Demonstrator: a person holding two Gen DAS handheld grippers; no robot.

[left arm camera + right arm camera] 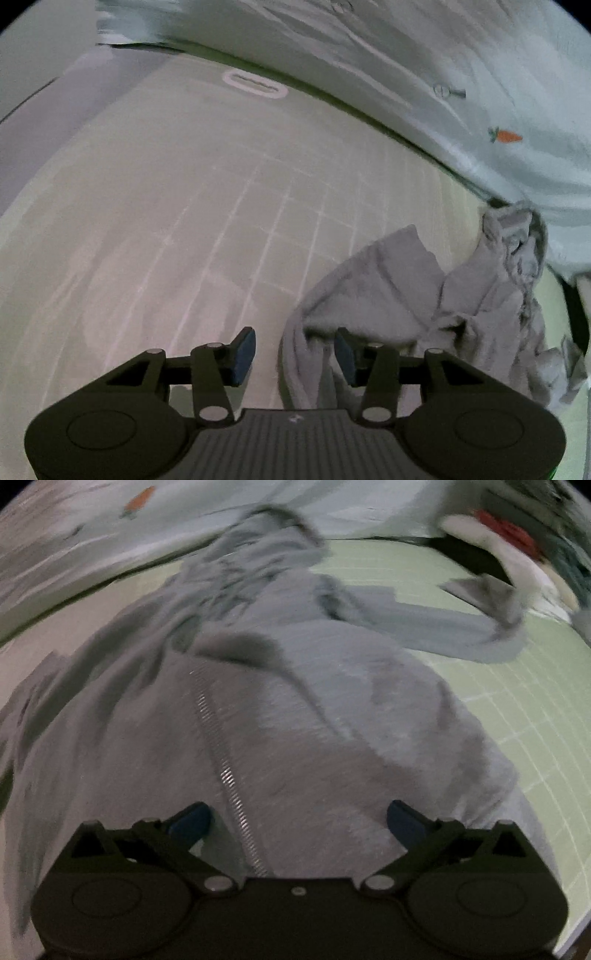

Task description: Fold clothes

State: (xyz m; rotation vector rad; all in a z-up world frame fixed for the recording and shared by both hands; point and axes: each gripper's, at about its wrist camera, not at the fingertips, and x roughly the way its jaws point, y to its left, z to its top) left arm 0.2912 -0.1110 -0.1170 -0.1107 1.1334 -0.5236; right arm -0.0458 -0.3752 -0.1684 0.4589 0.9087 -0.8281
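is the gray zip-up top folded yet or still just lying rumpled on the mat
Still rumpled, not folded. The gray zip-up top lies bunched on the green grid mat, one sleeve trailing sideways, its zipper running crooked.

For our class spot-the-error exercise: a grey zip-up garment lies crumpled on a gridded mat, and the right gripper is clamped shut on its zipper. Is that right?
Not quite. The right gripper stands wide open over the grey garment; the zipper runs between its fingers, unpinched, as the right wrist view shows. The garment does lie crumpled on the gridded mat.
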